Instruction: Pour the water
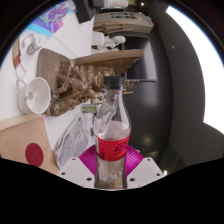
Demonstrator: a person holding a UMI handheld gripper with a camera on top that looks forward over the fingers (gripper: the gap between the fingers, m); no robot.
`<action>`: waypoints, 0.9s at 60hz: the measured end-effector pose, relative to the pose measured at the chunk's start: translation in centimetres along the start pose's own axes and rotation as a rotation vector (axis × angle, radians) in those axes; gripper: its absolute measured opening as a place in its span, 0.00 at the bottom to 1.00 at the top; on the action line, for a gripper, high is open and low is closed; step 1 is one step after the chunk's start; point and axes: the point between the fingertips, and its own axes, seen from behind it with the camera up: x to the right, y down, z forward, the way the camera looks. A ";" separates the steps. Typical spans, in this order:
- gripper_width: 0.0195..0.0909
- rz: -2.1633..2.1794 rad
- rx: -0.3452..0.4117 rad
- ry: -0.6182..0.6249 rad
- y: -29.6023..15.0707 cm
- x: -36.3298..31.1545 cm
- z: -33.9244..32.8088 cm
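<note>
White tabletop (75, 40), cluttered; dark wall or screen fills the space right of the bottle.

Landmark: bottle (112, 125), clear plastic, red label, cap apparently on, upright.

Left of bottle, far side: white cup (35, 96) on the table, mouth open toward the camera, well apart from the bottle. Likely the target for pouring, though that is a judgement only. Below the cup, a brown box (27, 140) with a red round mark. Between cup and bottle, a tan, rough-looking wooden object (70, 80); its nature cannot be told. Just left of the bottle's base, crumpled clear wrap (75, 135).

Behind and above the bottle: brown shelf-like board (112, 56) with white items on it, too small to identify.

Gripper (112, 168): bottle's lower body sits between the two fingers, magenta pads (92, 160) against it on both sides. Fingers read as closed on the bottle, gripping low on the body, under the label. The low hold keeps the neck free to tip.

Judgement: bottle held upright, no tilt yet; pour not started. Cap would need to come off first, if it is indeed on.
</note>
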 end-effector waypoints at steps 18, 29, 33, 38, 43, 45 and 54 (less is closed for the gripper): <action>0.16 0.978 0.028 -0.321 1.5 -3.7 -2.1; 0.16 1.249 0.032 -0.436 2.9 -9.7 -1.5; 0.16 1.290 0.035 -0.473 2.8 -11.9 -1.3; 0.16 1.345 0.026 -0.507 2.9 -14.0 -1.2; 0.16 1.390 0.011 -0.526 3.1 -15.6 -1.1; 0.16 1.407 0.005 -0.532 3.1 -16.2 -1.0; 0.21 1.403 0.037 -0.520 3.1 -16.7 -1.5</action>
